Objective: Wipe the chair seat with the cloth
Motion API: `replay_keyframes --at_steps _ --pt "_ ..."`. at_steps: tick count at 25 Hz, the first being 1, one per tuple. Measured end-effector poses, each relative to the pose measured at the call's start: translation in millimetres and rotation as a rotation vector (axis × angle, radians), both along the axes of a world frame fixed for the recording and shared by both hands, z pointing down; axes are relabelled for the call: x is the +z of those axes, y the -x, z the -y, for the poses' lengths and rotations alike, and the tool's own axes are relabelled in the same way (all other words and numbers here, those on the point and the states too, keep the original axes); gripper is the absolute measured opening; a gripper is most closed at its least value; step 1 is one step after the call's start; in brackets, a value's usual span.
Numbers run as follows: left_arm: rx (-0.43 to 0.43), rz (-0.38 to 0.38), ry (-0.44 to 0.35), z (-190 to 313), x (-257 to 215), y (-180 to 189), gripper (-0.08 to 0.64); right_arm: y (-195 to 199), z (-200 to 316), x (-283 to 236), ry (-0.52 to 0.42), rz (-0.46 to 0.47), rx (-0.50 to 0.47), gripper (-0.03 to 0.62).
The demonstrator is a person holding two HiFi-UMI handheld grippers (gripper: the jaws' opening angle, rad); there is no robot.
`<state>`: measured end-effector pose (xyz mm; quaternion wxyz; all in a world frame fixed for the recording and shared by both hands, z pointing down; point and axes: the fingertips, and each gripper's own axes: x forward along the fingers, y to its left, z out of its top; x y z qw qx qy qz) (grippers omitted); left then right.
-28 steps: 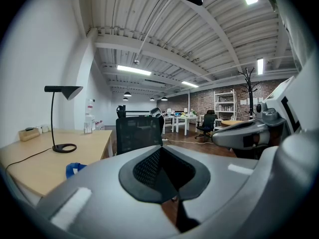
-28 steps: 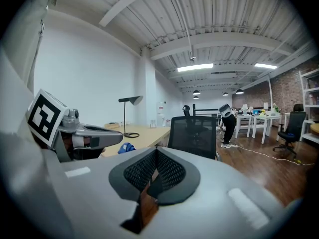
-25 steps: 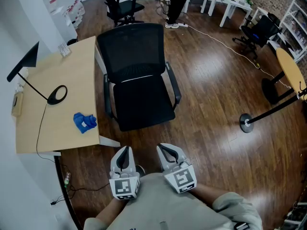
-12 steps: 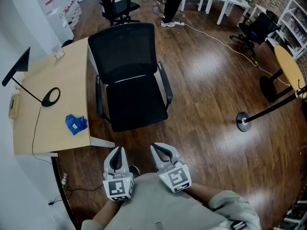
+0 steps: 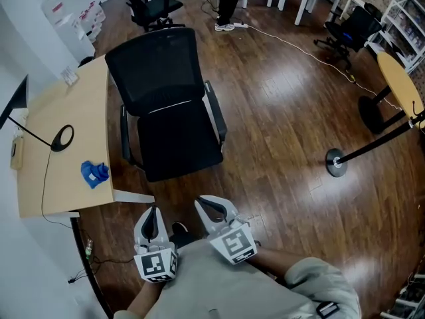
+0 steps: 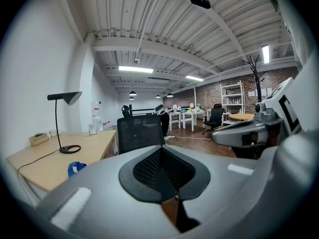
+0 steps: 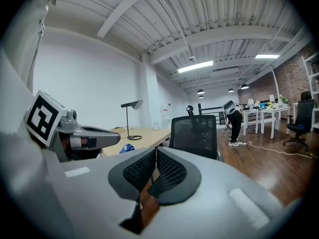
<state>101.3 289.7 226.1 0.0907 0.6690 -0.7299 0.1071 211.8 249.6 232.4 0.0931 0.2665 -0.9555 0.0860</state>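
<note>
Left hand-held gripper point(image 5: 152, 216), right hand-held gripper point(image 5: 211, 208): jaws closed, empty. Blue cloth point(image 5: 94, 173) near tabletop point(image 5: 80, 105) edge, untouched. Risk: unopened jaws shove cloth off edge, away from chair seat point(image 5: 178, 146).

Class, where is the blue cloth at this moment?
In the head view, the blue cloth lies on the wooden desk at the left, near its front edge, just left of the black chair.

Blue cloth point(image 5: 94, 173), black chair point(image 5: 176, 138), tan desk point(image 5: 80, 105)
</note>
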Motion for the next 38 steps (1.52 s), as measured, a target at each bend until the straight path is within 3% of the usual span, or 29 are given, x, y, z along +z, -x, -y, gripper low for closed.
replay_keyframes --at_steps 8,17,25,32,38 --pt "-0.014 -0.015 0.01 16.1 6.6 7.5 0.005 13.1 13.7 5.6 0.008 -0.016 -0.047 0.034" --pt "-0.079 -0.052 -0.009 40.4 18.4 78.0 0.005 78.0 44.4 11.6 -0.004 -0.08 -0.107 0.063" --pt "-0.282 -0.031 -0.027 39.9 16.2 205.6 0.005 213.9 60.2 6.0 -0.06 -0.11 -0.314 0.098" --pt "-0.477 -0.038 -0.023 -2.9 29.9 346.6 0.005 377.5 43.0 26.0 -0.084 -0.157 -0.496 0.123" --pt "-0.541 -0.056 0.032 -27.1 59.1 416.9 0.007 487.9 21.5 73.8 -0.075 -0.24 -0.632 0.169"
